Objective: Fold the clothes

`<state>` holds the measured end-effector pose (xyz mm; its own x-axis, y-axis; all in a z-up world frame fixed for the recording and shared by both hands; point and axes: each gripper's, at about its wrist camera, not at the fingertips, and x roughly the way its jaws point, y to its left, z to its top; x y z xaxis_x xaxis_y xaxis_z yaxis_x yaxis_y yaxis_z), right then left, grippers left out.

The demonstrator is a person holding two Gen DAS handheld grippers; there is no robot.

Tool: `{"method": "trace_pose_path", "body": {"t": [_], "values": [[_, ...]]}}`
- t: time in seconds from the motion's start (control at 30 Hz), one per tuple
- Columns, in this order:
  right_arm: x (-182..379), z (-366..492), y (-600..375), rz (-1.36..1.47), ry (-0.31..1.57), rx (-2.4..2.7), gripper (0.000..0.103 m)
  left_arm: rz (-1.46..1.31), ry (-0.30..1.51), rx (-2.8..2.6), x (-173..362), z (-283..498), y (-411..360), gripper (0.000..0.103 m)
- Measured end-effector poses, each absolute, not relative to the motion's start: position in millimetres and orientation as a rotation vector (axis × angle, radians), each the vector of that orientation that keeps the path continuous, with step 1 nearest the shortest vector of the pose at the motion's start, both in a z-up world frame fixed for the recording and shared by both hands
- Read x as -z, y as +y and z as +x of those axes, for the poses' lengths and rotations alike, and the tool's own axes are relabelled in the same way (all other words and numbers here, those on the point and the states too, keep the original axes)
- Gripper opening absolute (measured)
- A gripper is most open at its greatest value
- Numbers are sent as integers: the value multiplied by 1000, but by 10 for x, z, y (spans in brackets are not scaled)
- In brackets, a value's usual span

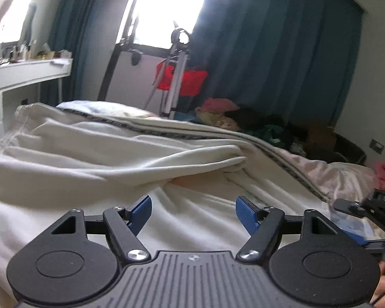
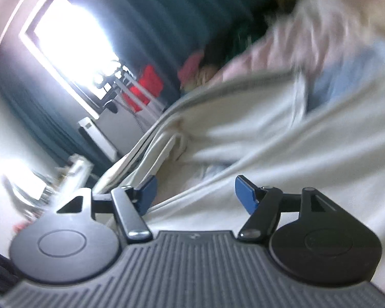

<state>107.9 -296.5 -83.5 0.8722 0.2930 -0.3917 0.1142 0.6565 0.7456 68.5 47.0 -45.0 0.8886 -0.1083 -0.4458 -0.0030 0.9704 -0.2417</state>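
Observation:
A cream-white garment (image 1: 95, 148) lies rumpled in long folds across the bed, with a stitched hem at its far left end. My left gripper (image 1: 193, 209) hovers low over its near part, open, blue pads apart with nothing between them. In the right wrist view the same white garment (image 2: 256, 138) fills the frame, blurred and tilted, a fold edge running between the fingers. My right gripper (image 2: 195, 191) is open just above the cloth. Its black body (image 1: 367, 205) shows at the right edge of the left wrist view.
A striped bedsheet (image 1: 282, 151) covers the bed. A heap of coloured clothes (image 1: 243, 118) lies at the far side. A tripod (image 1: 174, 77) and a red basket (image 1: 190, 82) stand by the window with teal curtains. A white shelf (image 1: 25, 71) with small items is at left.

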Motion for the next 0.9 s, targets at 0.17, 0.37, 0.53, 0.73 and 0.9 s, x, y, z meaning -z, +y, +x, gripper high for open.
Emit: {"method": "trace_pose_path", "body": {"t": [0.17, 0.37, 0.53, 0.73, 0.9], "values": [[1206, 1721, -2879, 1168, 629, -172, 69, -309, 511, 16, 512, 781, 561, 74], [1523, 2326, -2737, 1393, 568, 7, 68, -267, 489, 34, 553, 1084, 663, 78], [1721, 2327, -2597, 1565, 397, 270, 68, -328, 487, -34, 714, 1335, 908, 78], [1613, 2404, -2748, 1560, 397, 530, 32, -411, 546, -59, 829, 1426, 1122, 77], [1458, 2336, -3021, 1376, 370, 654, 13, -531, 594, -55, 901, 1454, 1314, 77]]}}
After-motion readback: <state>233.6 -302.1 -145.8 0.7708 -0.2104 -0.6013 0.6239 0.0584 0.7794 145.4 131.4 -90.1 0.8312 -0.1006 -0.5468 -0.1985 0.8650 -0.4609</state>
